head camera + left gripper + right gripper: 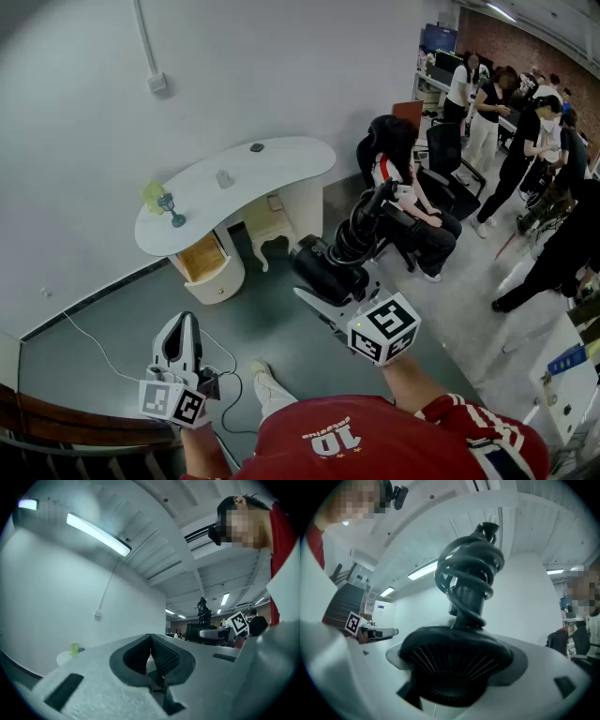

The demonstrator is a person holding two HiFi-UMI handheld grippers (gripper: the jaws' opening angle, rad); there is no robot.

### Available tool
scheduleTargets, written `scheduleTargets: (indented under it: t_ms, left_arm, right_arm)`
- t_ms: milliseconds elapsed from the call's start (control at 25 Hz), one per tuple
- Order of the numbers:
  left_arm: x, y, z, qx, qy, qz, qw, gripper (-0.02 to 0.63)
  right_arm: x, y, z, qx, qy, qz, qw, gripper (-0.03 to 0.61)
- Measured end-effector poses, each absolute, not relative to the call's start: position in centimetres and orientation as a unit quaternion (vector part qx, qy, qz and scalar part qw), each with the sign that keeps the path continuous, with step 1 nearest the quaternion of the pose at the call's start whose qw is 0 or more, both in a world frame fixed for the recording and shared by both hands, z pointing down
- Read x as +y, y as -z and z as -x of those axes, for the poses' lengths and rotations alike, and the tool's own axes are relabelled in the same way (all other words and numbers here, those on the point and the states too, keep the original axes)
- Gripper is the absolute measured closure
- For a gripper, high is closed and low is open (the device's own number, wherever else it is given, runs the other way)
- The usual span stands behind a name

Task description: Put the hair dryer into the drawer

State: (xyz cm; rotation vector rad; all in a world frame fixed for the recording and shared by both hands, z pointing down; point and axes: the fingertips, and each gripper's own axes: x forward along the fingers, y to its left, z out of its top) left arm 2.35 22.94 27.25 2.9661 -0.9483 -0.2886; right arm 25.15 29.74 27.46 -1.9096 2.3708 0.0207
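Dryer [352, 244] is clamped in the right gripper [328, 291], well above the floor and apart from the desk [272, 164]. In the right gripper view the black rear grille of the dryer [454, 663] is seen pinched between the 2 jaws, which are spread wide around the body. The handle is pointed upward, and the cord [471, 573] is wound around it in several loops.

Left gripper [180, 339] is held lower and to the left, near the red shirt. In the left gripper view its 2 pads [161, 656] are pressed together at the tip, with nothing between them. The right gripper's marker cube [239, 622] and the coiled cord are seen beyond it.

Drawer [202, 260] is set under the left end of the white curved desk and is pulled open; a wooden interior is shown. A small white stool [267, 230] is placed just beside it under the desktop. A few small items are left on the desk. Several people [525, 141] are grouped at the far right.
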Motion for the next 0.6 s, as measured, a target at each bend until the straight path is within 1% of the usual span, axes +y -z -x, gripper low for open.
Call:
scheduleTargets:
  t_ms: [320, 600]
  left_arm:
    - [24.1, -26.8, -3.8, -0.288, 0.104, -0.952, -0.004, 0.615]
    - [25.1, -27.6, -2.9, -0.298, 0.095, -0.95, -0.003, 0.614]
  right_arm:
    - [30.8, -27.8, -25.1, 0.779, -0.01, 0.625, 0.046, 0.167]
    - [30.7, -28.7, -23.7, 0.793, -0.009, 0.608, 0.038, 0.167]
